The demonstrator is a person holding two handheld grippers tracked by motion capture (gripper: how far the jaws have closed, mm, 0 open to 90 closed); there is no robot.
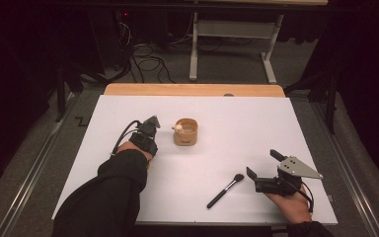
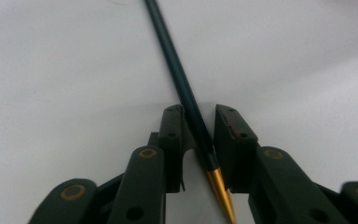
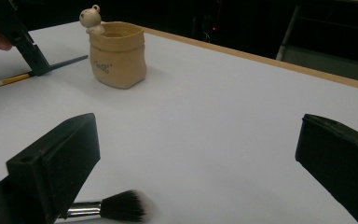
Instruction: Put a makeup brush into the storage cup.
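Note:
A thin dark stick with a gold tip lies on the white table, running diagonally between the jaws of my left gripper. The jaws stand narrowly apart, with a slim gap showing beside the stick. From above, the left gripper points down at the table left of a tan pouch-shaped cup. My right gripper is wide open at the front right, with a black makeup brush lying just left of it. In the right gripper view the brush head lies by the left jaw, untouched.
The tan cup carries a small bear figure on its rim. Beyond it the left gripper stands over the gold-tipped stick. The table's wooden far edge borders dark floor with cables and a white frame.

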